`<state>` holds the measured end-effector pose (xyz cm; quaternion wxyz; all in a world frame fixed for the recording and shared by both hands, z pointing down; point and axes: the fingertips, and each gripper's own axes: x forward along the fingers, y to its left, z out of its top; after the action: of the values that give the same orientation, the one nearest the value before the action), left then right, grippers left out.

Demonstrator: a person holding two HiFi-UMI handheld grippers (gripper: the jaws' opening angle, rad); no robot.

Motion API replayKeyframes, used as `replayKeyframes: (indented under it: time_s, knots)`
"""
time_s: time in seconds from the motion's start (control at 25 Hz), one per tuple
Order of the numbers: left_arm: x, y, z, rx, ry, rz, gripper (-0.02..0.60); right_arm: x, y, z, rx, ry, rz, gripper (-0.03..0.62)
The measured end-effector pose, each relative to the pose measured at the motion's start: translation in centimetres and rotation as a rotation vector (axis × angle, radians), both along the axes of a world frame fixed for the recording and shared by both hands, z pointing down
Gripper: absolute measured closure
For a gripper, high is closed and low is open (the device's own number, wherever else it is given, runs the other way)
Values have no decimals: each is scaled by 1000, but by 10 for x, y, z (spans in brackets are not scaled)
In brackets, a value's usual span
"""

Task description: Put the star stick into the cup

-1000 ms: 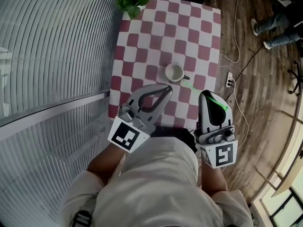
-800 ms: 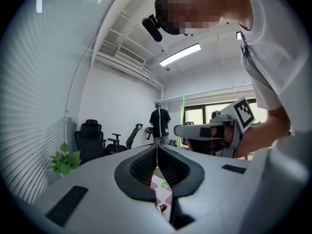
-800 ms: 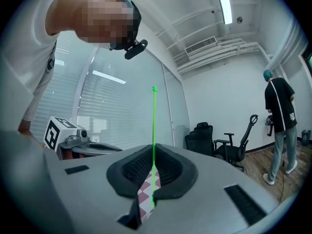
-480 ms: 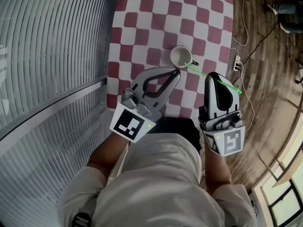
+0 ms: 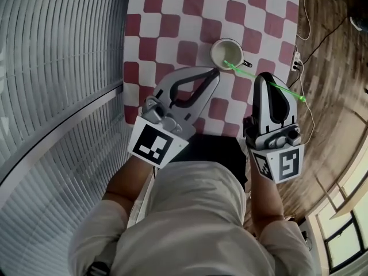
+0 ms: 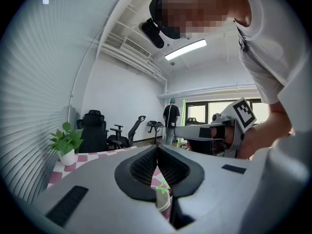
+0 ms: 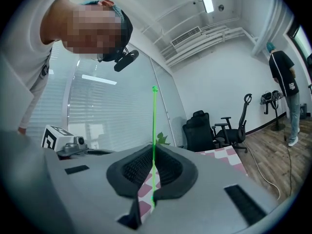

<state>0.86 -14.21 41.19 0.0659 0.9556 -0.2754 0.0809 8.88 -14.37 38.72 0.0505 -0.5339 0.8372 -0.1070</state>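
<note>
Red and white squares covered the checked cloth (image 5: 172, 16) on the table, a flat matt weave beside a wall of fine horizontal blind slats (image 5: 57, 68) and a wooden plank floor (image 5: 333, 68). The cup (image 5: 218, 46) was a small round mug, pale and glossy inside, with a dark handle on the side nearer the right gripper. The star stick (image 5: 247, 75) was a very thin, straight, bright green rod, almost glowing. Both tools were smooth grey plastic shells with black ribbed pads inside the jaws, and each carried a white cube printed with black square markers (image 5: 152, 144). The right gripper (image 5: 265, 76) was clenched on the star stick: in the right gripper view its pads met on the rod (image 7: 154, 130), which ran straight up past the tips of the right gripper (image 7: 153, 147). From the head view the stick slanted across that gripper, one end sticking out beyond it over the floor and the other reaching over the cup's rim into its mouth; whether it touched the bottom could not be told. The left gripper (image 5: 214, 72) was closed with nothing in it, its tips together just beside the cup, and the left gripper view showed the left gripper (image 6: 157, 149) with its pads meeting, the cup seen low through the gap behind them
</note>
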Motion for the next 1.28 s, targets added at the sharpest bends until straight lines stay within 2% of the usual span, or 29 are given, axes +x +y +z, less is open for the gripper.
replayKeyframes:
  time_s: [0.44, 1.28]
  knots:
    - [-3, -7, 52, -18, -1, -9, 549, -4, -8, 52, -50, -45, 18, 556]
    - [-4, -15, 65, -61, -13, -52, 549, 4, -20, 70, -95, -164, 59, 556]
